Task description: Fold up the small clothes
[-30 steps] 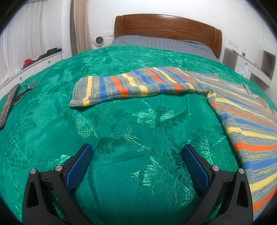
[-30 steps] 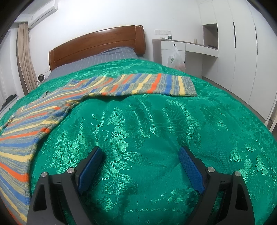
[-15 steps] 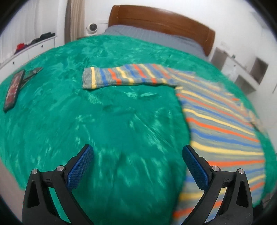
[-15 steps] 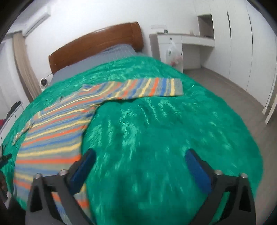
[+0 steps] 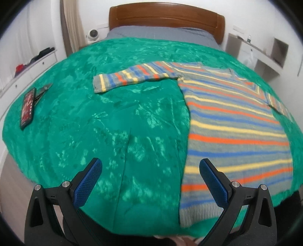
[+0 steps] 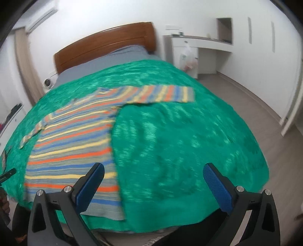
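Left wrist view, striped sweater (image 5: 234, 124) flat, collar toward headboard (image 5: 166, 14), both claws apart.

A striped knit sweater (image 5: 233, 128) lies flat on the green bedspread (image 5: 117, 117), unfolded, both sleeves spread outward.

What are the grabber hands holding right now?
Nothing. The left gripper and right gripper are both open above the bed, and the striped sweater lies untouched.
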A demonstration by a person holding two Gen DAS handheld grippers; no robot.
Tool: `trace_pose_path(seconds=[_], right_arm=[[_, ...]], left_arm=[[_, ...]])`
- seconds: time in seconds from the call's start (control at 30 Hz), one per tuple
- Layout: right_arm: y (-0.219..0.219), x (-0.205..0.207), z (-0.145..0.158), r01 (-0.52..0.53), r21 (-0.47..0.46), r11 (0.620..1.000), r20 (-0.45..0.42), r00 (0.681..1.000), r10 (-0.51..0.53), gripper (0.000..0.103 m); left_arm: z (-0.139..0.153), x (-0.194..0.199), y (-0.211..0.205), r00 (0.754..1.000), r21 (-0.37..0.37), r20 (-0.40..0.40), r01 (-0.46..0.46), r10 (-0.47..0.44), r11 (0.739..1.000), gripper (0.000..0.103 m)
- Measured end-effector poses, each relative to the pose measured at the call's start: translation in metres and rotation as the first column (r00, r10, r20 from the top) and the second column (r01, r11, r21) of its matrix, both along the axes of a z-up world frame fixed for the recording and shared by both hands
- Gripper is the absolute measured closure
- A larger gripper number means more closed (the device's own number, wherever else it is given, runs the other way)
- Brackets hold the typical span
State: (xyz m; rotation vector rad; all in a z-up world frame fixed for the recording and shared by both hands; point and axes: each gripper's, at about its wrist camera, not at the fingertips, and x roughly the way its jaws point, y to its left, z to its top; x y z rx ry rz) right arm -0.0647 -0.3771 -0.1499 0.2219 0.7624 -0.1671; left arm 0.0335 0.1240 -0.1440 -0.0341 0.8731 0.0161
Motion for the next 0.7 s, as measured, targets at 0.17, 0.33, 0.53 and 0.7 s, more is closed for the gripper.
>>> trace_pose_path(seconds=[0.17,0.33,0.53,0.7], right_arm=[[0.031,0.015,0.013,-0.102,0.068,0.992,0.0,0.995,0.102,0.0],[0.051,0.022,0.002,-0.159,0.085,0.984,-0.006,0.987,0.16,0.0],[0.046,0.018,-0.009,-0.172,0.11,0.979,0.002,0.985,0.173,0.0],[0.038,0.012,-0.016,-0.156,0.103,0.982,-0.011,0.987,0.158,0.0]], left_arm=[[-0.006,-0.019,-0.008,0.996,-0.052,-0.074,0.037,-0.041,0.998,0.0],[0.0,-0.045,-0.024,0.991,-0.052,-0.089,0.092,-0.097,0.994,0.0],[0.033,-0.066,-0.03,0.996,-0.023,-0.065,0.066,-0.068,0.998,0.001],[0.065,-0.073,-0.043,0.996,-0.017,0.001,0.094,-0.094,0.995,0.0]])
